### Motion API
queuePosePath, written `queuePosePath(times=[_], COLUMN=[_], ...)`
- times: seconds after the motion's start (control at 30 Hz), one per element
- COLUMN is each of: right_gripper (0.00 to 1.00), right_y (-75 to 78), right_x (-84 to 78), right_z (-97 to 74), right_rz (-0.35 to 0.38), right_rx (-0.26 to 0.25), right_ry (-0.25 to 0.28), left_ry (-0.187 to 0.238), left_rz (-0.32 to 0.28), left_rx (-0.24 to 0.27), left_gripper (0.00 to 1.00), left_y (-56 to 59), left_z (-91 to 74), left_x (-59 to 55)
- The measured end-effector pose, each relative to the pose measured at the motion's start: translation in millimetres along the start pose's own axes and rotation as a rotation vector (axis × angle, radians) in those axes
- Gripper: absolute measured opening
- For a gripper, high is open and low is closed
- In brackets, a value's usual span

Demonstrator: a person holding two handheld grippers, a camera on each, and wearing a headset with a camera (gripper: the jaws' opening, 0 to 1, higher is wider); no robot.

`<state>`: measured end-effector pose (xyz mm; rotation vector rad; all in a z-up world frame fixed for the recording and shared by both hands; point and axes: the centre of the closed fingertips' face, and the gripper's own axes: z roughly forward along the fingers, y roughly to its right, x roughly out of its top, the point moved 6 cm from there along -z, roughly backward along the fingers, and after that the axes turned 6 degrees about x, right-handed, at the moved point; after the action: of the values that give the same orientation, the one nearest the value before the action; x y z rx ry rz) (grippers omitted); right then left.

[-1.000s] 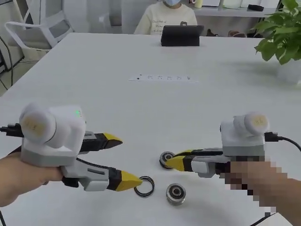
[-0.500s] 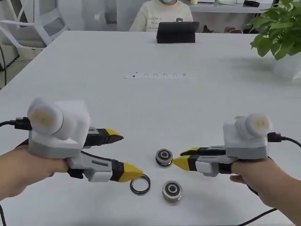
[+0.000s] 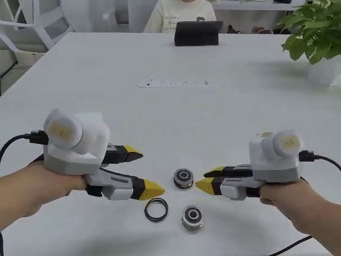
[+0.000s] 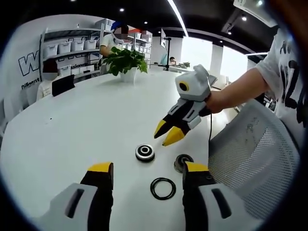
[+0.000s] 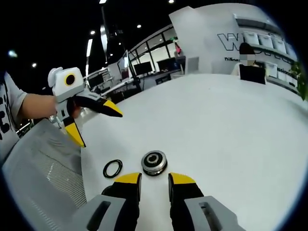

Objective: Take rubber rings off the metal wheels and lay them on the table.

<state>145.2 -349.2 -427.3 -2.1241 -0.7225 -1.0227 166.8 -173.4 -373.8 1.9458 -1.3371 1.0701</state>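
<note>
Black rubber ring (image 3: 156, 209) flat on table (image 3: 213, 122)

The head view's right edge cuts off the plant (image 3: 314, 32), its top edge the seated person (image 3: 178, 12); sockets on the power strip (image 3: 177, 83) are too small to tell.

I count on the table (image 3: 106, 80): metal wheels, 2, a far wheel (image 3: 183, 178) and a near wheel (image 3: 192, 215); loose rubber ring (image 3: 156, 209), 1; tools, 2, left tool (image 3: 149, 170) and right tool (image 3: 203, 179); power strip (image 3: 177, 83), 1.
</note>
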Motion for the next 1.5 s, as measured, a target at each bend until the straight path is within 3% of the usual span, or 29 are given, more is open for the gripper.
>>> queuePosePath(times=[1.0,1.5], right_gripper=[0.17,0.13], right_y=[9.2,8.8], right_x=[-9.7,-8.4], right_z=[19.4,24.2], right_rz=[-0.073,-0.101], right_rx=[0.037,0.047], right_ry=[-0.032,-0.021], left_ry=[-0.01,-0.02], left_rz=[-0.074,-0.1], left_rx=[-0.019,-0.027], left_gripper=[0.42,0.34], left_y=[1.4,4.2], left_z=[41.5,59.1], left_x=[-4.7,-5.8])
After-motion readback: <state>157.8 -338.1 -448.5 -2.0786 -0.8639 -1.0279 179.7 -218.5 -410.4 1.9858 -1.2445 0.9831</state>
